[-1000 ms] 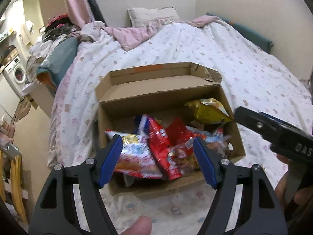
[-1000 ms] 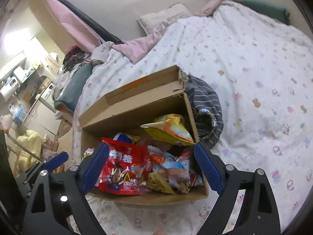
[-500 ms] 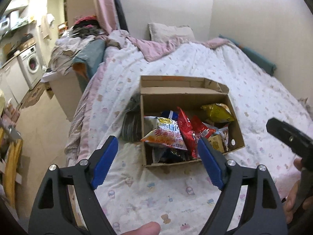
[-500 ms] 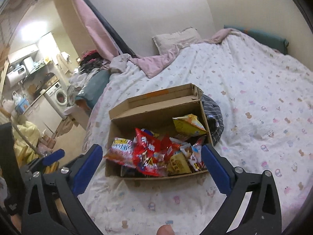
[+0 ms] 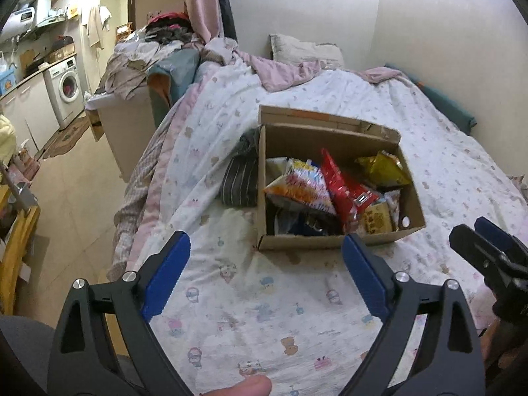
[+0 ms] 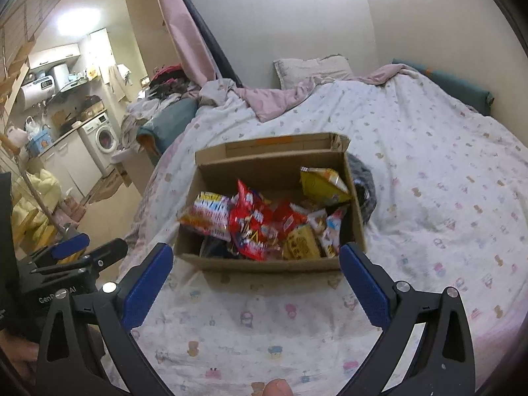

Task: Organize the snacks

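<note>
An open cardboard box (image 5: 330, 242) sits on the bed, also in the right wrist view (image 6: 264, 265). It holds several snack bags: a red bag (image 5: 343, 186) (image 6: 249, 221), a yellow bag (image 5: 381, 166) (image 6: 321, 181) and an orange-white bag (image 5: 302, 186) (image 6: 206, 214). My left gripper (image 5: 264, 264) is open and empty, held back from the box's near side. My right gripper (image 6: 255, 265) is open and empty, just short of the box's near wall.
The bed is covered by a white patterned quilt (image 5: 264, 313) with a pillow (image 6: 313, 66) at the head. A dark striped cloth (image 5: 241, 175) lies against the box. The bed edge drops to the floor (image 5: 72, 198) on the left, with a washing machine (image 5: 64, 89) beyond.
Both grippers have pulled back and up from the box. The box now looks smaller and farther. Both stay open and empty.
</note>
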Demonstrator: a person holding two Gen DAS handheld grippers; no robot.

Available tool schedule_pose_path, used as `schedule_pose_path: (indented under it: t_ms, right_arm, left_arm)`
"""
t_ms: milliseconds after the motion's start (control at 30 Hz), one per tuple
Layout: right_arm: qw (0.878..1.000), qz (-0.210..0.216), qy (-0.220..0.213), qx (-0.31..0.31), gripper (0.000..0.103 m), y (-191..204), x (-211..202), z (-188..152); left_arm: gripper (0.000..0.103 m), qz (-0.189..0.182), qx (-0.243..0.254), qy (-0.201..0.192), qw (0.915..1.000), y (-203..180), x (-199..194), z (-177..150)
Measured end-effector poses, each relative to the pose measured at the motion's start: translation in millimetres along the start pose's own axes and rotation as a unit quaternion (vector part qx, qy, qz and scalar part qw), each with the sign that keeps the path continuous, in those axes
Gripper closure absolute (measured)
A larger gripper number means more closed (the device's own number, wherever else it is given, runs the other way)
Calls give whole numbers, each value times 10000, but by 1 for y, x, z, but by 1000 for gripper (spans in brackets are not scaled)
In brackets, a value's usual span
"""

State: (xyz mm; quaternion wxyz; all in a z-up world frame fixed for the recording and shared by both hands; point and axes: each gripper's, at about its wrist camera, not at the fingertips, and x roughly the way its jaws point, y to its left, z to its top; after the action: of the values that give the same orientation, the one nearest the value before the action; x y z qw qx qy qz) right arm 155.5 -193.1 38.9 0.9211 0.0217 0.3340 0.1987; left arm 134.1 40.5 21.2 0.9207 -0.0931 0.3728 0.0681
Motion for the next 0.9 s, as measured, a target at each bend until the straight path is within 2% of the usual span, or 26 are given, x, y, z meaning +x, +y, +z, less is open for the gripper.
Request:
schedule_pose_path:
  t_ms: [33,67,200,333,567,900]
  right_arm:
    - [10000,-24,-24,14,0,1,1,-3]
    - [10000,-50,-48,19,0,1,2,-6]
    - [9998,-118,-159,102,0,1,4,-6]
    - [9996,-176,-75,227,0,-7,9,-6]
    - [9994,-82,-29,325,0,-12,11,-7]
    - [9996,-72,-87,240,0,-10,7,-9]
  left_arm:
    - [9,-18,-52,50,10000,2,4,-1]
    - [0,-14,-85,85,9999,3,6,-2]
    - [0,157,-156,103,9997,7,9,-5]
    - [0,213,-22,4,9998,3,7,-6]
    - [0,94,-55,-14,9999,1,5,-4]
    - [0,110,-59,-32,9999,-1,3,-4]
